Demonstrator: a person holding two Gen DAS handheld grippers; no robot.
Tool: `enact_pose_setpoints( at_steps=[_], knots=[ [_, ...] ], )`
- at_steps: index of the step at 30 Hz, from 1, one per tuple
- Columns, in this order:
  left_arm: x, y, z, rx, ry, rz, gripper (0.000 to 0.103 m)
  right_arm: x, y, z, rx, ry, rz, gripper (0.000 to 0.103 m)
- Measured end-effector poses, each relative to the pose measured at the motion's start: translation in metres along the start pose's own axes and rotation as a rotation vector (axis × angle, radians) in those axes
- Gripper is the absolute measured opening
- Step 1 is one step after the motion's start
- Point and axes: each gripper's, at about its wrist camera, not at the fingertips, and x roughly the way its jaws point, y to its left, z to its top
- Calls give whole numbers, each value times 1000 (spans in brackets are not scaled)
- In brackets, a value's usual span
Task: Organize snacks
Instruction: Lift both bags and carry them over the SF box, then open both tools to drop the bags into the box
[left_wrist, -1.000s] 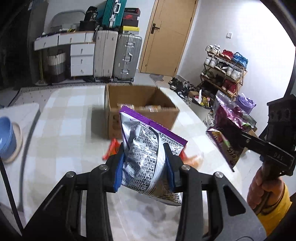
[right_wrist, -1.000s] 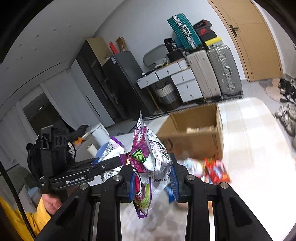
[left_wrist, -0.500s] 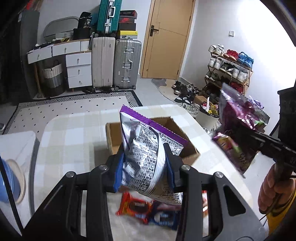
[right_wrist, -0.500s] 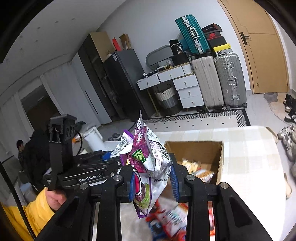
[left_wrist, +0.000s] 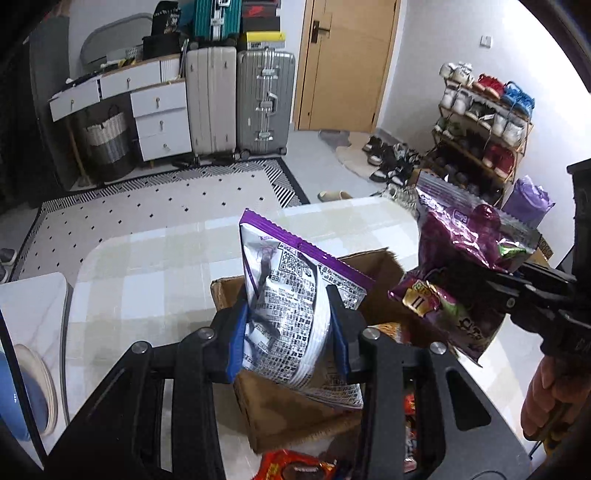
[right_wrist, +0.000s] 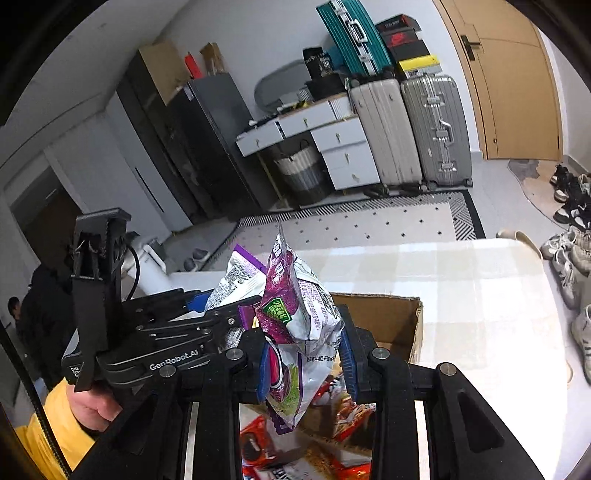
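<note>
Left gripper (left_wrist: 288, 332): jaws pinching a white bag with a purple top edge (left_wrist: 295, 310) by its middle, blue pads pressed into both sides, bag upright and tilted a little, held over the cardboard box (left_wrist: 373, 284). Pointed forward and downward.

Right gripper (right_wrist: 306, 354): jaws clamped on a purple and white bag (right_wrist: 299, 314), crumpled at the waist, top corner standing up, lower end hanging between the fingers. Also held above the box, aimed less steeply down.

Both grippers side by side, close together, each seen from the other's camera: the right one at the right edge of the left wrist view with a hand (left_wrist: 550, 391) under it; the left one at the left of the right wrist view with a hand (right_wrist: 92, 402) in a yellow sleeve (right_wrist: 44, 443).

Box open on top, standing on the pale checked worktop (left_wrist: 147, 269). Inside, several snack packets, orange and red (right_wrist: 343, 406). Just in front of the box, on the worktop, red cookie packs (left_wrist: 291, 469).

Only in the left wrist view: a shoe rack (left_wrist: 484, 129) by the right wall, a blue bowl (left_wrist: 14, 398) at the left edge. Only in the right wrist view: a dark fridge (right_wrist: 207, 147) with boxes on top, and more of the box's contents. In both: suitcases (left_wrist: 240, 99), white drawers (left_wrist: 159, 114) and a wooden door (left_wrist: 347, 59) at the far wall.
</note>
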Motion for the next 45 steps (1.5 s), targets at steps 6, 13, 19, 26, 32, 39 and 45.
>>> enact_pose_setpoints(
  at_steps=[6, 13, 19, 26, 32, 39, 45],
  knots=[
    [51, -3, 8, 12, 71, 1, 35, 28, -15, -3, 19, 55, -9, 30],
    [79, -3, 0, 17, 106, 5, 36, 47, -29, -8, 48, 97, -29, 30],
    [95, -4, -5, 19, 121, 25, 38, 54, -31, -12, 41, 111, -43, 30],
    [98, -2, -7, 21, 103, 20, 62, 61, -30, -15, 43, 132, -53, 31],
    [85, 1, -15, 23, 86, 42, 63, 71, -32, -15, 46, 165, -69, 33],
    [56, -2, -26, 33, 51, 57, 69, 65, -17, -16, -20, 136, -129, 49],
    [31, -7, -31, 42, 31, 60, 70, 51, -16, -15, -10, 118, -130, 49]
  ],
)
